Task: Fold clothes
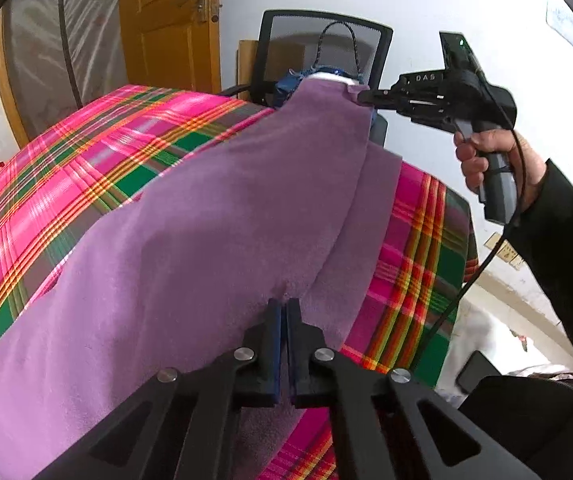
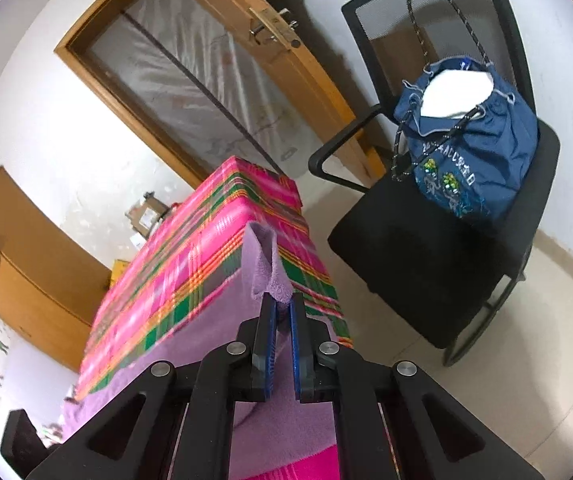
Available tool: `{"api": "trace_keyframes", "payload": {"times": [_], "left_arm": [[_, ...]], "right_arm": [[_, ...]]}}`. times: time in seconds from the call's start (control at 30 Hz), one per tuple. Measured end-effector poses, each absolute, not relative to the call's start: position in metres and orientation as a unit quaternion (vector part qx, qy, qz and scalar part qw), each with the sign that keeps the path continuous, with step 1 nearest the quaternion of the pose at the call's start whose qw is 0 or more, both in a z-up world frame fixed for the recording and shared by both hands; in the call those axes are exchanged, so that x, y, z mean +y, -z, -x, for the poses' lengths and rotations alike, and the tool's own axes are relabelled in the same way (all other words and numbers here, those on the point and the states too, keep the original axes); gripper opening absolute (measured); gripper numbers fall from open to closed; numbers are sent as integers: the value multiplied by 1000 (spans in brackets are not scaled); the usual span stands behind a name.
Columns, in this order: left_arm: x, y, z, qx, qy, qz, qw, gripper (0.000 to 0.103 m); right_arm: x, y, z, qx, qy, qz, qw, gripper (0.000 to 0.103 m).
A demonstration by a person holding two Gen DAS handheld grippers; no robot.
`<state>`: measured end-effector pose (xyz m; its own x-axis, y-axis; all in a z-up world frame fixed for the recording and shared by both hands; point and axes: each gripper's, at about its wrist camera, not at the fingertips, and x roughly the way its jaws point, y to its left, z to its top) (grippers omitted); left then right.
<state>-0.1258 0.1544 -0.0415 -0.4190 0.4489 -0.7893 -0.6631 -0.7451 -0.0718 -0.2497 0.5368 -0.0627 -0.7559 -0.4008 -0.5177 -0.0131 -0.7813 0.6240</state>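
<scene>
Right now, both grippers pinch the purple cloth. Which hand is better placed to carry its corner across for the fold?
Probably the right. The right gripper holds a raised corner of the purple cloth, free to swing. The left gripper pinches low against the plaid table cover, suited to anchoring.

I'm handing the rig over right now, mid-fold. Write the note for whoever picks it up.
Left hand-held gripper: shut on the near edge of the purple cloth.
Right hand-held gripper: shut on a far corner of the same cloth, lifted clear of the plaid-covered table.
Cloth: partly raised between the two grips, the rest lying on the table. Beyond the table, a blue bag sits on the black chair.
Done: both grips taken.
Left: carry the held edge over, lay the fold down, smooth it, release. No finished fold shows yet.
</scene>
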Motion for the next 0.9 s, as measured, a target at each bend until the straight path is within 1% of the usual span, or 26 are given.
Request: {"api": "trace_keyframes", "payload": {"times": [0.23, 0.33, 0.4, 0.6, 0.67, 0.87, 0.9], "left_arm": [[140, 6, 120, 91, -849, 386, 348, 2], [139, 0, 117, 82, -847, 382, 361, 2], [142, 7, 116, 83, -840, 392, 367, 2], [155, 41, 113, 91, -812, 439, 374, 2], [155, 45, 114, 89, -809, 445, 373, 2], [148, 41, 113, 76, -812, 441, 374, 2], [149, 44, 115, 74, -811, 445, 372, 2]], "right_arm": [[558, 47, 239, -360, 876, -296, 128, 5], [566, 52, 229, -371, 873, -292, 120, 5], [572, 61, 221, -380, 869, -298, 110, 5], [588, 113, 207, -419, 838, -341, 70, 5], [592, 125, 204, -430, 831, -347, 59, 4], [605, 125, 197, -438, 833, -333, 56, 3], [605, 128, 198, -448, 827, -334, 70, 6]]}}
